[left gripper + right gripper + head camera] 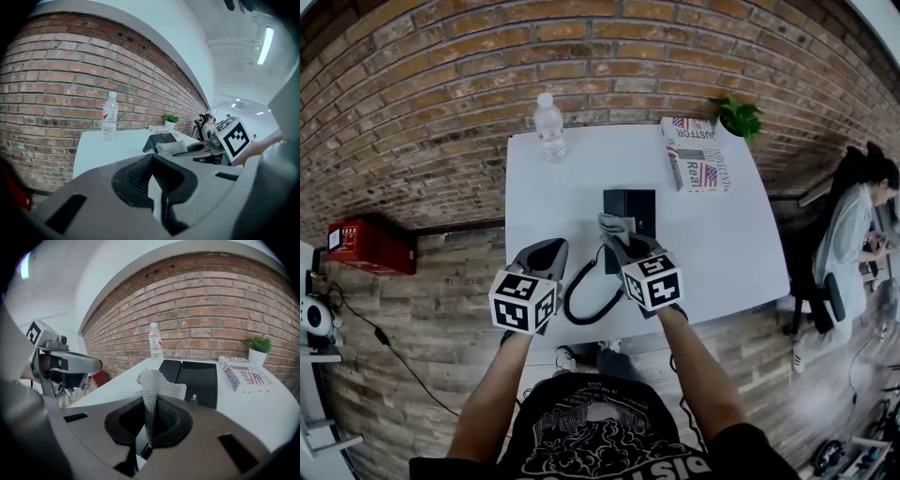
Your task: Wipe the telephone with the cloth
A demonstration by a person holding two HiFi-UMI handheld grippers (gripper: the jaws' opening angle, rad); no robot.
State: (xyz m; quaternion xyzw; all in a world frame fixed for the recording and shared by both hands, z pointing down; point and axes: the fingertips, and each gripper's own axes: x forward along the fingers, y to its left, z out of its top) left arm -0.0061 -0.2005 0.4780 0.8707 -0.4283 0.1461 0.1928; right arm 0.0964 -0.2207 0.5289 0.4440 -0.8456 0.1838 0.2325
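1. While the person stands at the near edge of the white table (727,253), both hand-held grippers are held out over it; the forearms reach in from below in the head view.
2. The right gripper (149,405) has its jaws clamped on the cloth (151,386); the grey, mesh-textured cloth stands up out of the jaws and folds over towards the right at its top.
3. The telephone (630,214) is a flat black unit lying near the middle of the table, just beyond the right gripper; in the head view the cloth overlaps its near left corner, though I cannot tell whether the two touch.
4. The telephone's black coiled cord (581,302) loops across the tabletop towards the near edge, lying between the two grippers.
5. The left gripper (151,158) has its jaws together at the tips with nothing between them; it sits just left of the cord, apart from the telephone.
6. At the far edge a clear water bottle (548,125) stands upright by the brick wall (422,103); a stack of books (695,155) lies at the far right, with a small potted plant (737,116) just beyond it.
7. A red box (370,246) sits by the wall well to the left of the table; another person (858,230) is seated off to the right.
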